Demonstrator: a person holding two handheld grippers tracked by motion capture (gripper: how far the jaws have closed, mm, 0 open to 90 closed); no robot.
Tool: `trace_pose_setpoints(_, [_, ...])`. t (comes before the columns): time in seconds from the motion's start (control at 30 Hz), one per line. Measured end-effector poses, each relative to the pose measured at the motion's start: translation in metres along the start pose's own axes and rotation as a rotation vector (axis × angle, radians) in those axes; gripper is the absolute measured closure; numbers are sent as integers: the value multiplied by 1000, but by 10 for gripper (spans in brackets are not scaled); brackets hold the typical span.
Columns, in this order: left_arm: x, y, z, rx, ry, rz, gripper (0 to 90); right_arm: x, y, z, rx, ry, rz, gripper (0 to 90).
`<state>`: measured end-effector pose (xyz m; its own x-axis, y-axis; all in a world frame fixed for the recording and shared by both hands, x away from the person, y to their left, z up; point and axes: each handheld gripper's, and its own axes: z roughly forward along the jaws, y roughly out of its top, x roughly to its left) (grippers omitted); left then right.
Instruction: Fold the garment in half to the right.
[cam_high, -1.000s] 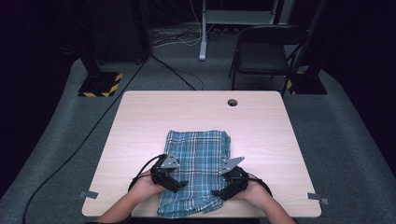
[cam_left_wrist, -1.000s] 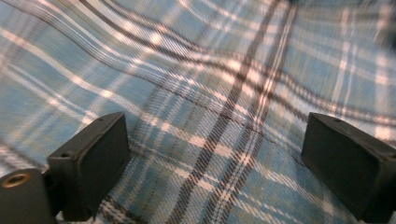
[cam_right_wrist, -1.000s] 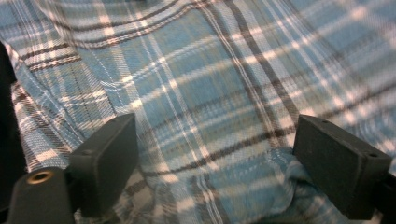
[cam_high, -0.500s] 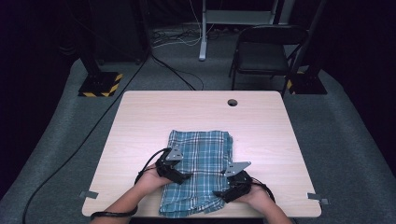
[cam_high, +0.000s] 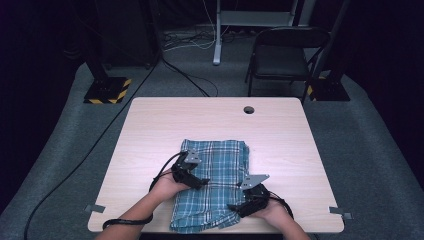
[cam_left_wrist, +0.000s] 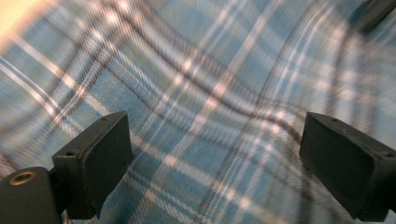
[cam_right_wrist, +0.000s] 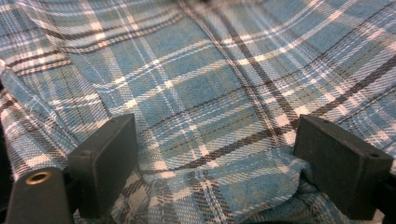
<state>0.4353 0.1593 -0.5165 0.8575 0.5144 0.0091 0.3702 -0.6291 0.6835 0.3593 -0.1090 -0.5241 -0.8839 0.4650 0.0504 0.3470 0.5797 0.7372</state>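
The plaid cloth (cam_high: 212, 185) is lying folded on the near half of the desk (cam_high: 165, 120), with its near edge reaching the desk's front edge. The cloth is showing a raised ripple across its middle in the left gripper view, and a loose fold is bunching up at its near right side in the right gripper view.

The left tool (cam_high: 196, 181) is hovering over the cloth's left portion, with its jaws standing wide and only fabric (cam_left_wrist: 210, 93) between them; nothing is gripped. The right tool (cam_high: 235, 206) is resting at the cloth's near right part, its jaws also standing wide, with the bunched fold (cam_right_wrist: 233, 182) lying between them but not pinched.

Step in hand, as judged: both tools are being positioned on the cloth for a further fold or for smoothing.

The next move is calling for each tool to settle on an edge or fold of the cloth and close on it. The right tool is better placed for this. The left tool is needing an edge rather than flat fabric.

Beyond the desk, a folding chair (cam_high: 282, 55) is standing on the floor.
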Motion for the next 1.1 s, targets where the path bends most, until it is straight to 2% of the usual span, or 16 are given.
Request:
trace_pose_setpoints(0.07, [1,-8,3,-63,-7,-26,82,0,0,0,-1,0,1,130])
trace_pose_setpoints(0.1, [1,-9,3,-74,-6,-22,82,0,0,0,-2,1,1,130])
trace_pose_setpoints(0.23, [2,-9,2,-68,-15,-29,83,-1,-1,0,-11,8,1,129])
trace_pose_setpoints(0.37, [4,-6,2,-55,-26,-18,79,-3,-2,0,-22,20,2,126])
trace_pose_setpoints(0.43, [5,-7,2,-62,-33,-23,77,-3,-3,0,-27,22,2,126])
trace_pose_setpoints(0.6, [4,-4,1,-42,-26,-20,76,-1,-3,1,-30,10,4,125])
trace_pose_setpoints(0.67, [4,2,-1,-21,-34,12,80,-1,-4,0,-35,7,7,125])
trace_pose_setpoints(0.7, [5,6,-5,-37,-38,39,95,0,-4,0,-37,4,7,124])
trace_pose_setpoints(0.73, [7,10,-7,-59,-29,46,104,0,-4,0,-37,0,8,124])
trace_pose_setpoints(0.83, [14,23,-10,-96,-20,-25,98,1,-6,0,-45,-4,12,123])
trace_pose_setpoints(0.87, [15,28,-9,-97,-27,-31,98,1,-6,0,-49,-6,13,123])
trace_pose_setpoints(1.03, [7,52,8,-81,-60,-6,99,3,-5,1,-42,-18,15,119])
trace_pose_setpoints(1.1, [3,59,19,-57,-64,9,101,3,-5,1,-41,-23,15,119])
